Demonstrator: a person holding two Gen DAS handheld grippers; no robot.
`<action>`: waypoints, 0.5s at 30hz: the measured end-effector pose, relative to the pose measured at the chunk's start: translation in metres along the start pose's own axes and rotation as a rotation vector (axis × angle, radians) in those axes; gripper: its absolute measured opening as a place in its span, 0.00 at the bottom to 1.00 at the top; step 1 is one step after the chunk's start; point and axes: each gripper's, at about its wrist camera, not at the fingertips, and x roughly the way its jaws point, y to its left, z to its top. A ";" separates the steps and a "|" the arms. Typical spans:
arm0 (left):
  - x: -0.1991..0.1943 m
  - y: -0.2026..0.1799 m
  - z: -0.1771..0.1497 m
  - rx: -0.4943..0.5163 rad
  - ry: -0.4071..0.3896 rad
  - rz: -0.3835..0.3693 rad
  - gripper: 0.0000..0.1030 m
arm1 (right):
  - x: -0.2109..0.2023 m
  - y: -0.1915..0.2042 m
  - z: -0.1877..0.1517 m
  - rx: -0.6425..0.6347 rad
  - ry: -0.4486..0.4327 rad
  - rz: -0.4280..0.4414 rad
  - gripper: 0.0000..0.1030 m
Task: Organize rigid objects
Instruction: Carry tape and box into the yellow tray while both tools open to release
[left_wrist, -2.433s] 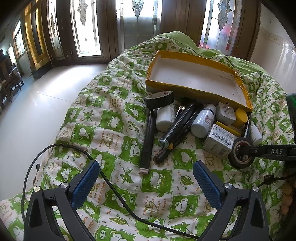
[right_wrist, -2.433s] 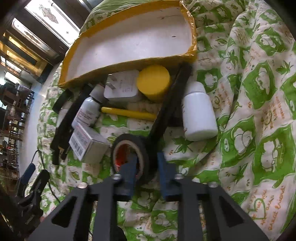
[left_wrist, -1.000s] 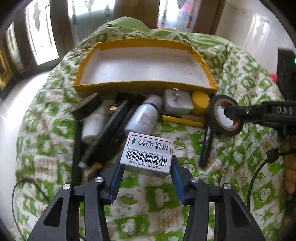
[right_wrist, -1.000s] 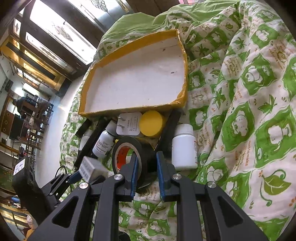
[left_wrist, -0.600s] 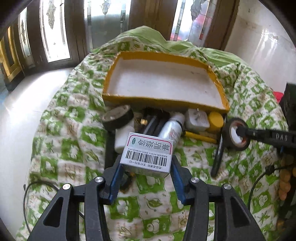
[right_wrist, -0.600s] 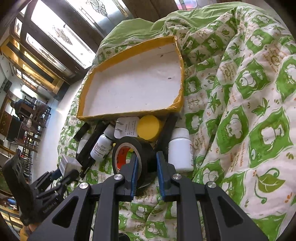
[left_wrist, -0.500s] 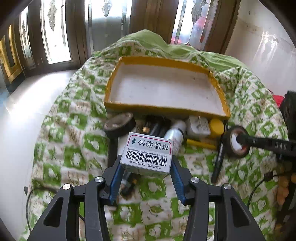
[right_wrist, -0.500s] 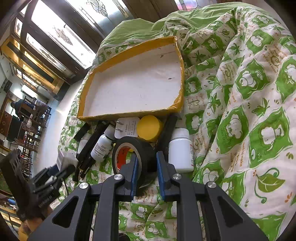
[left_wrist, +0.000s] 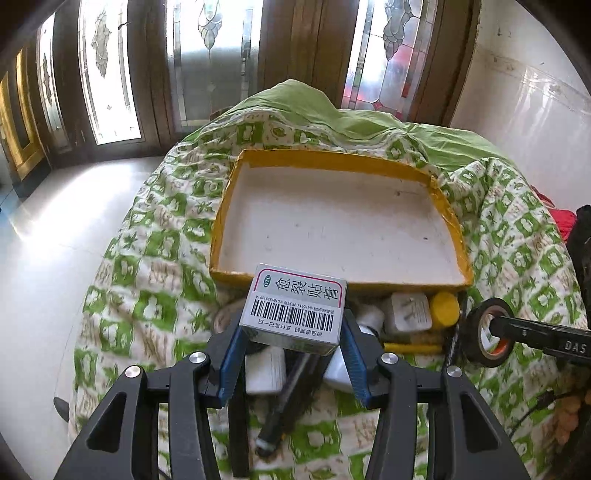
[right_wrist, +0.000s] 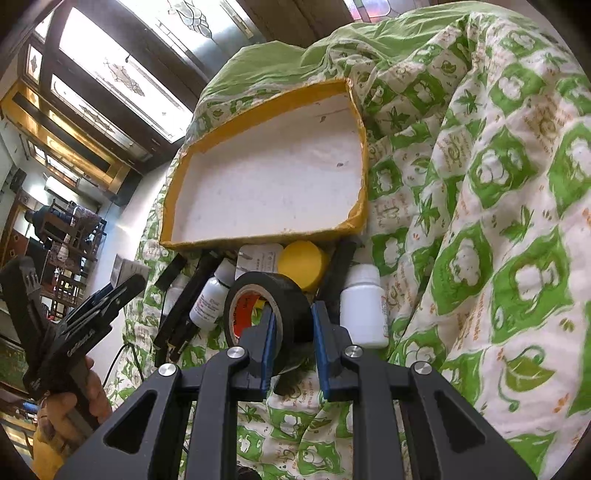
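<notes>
Gripping a barcoded box (left_wrist: 293, 308), the left gripper (left_wrist: 291, 354) hangs before the yellow-rimmed tray (left_wrist: 334, 163); the right gripper (right_wrist: 293, 338) clamps black tape (right_wrist: 275, 295) above bottles (right_wrist: 362, 306).

A tray (left_wrist: 448, 218) lies on the quilt (left_wrist: 159, 229), on its far part. Along the tray's near wall sits a row of things: a plug adapter (left_wrist: 406, 312) and, just right of it, a round lid (left_wrist: 445, 304). In the right wrist view a white bottle (right_wrist: 364, 306) stands right of the lid, and a labelled bottle (right_wrist: 210, 301) lies left of the adapter, with pens (right_wrist: 186, 295) further left. A carton (left_wrist: 293, 308) is held above the near items, before the tray. A tape roll (left_wrist: 487, 332) hangs at the right.
</notes>
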 end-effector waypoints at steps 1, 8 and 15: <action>0.003 0.000 0.002 -0.001 0.001 0.000 0.50 | 0.001 0.001 0.003 -0.002 0.004 0.000 0.18; 0.021 0.000 0.021 0.011 0.008 -0.007 0.50 | 0.010 0.017 0.036 -0.033 0.004 -0.018 0.18; 0.043 0.006 0.057 0.005 0.007 -0.009 0.50 | 0.041 0.025 0.086 0.013 0.019 0.001 0.18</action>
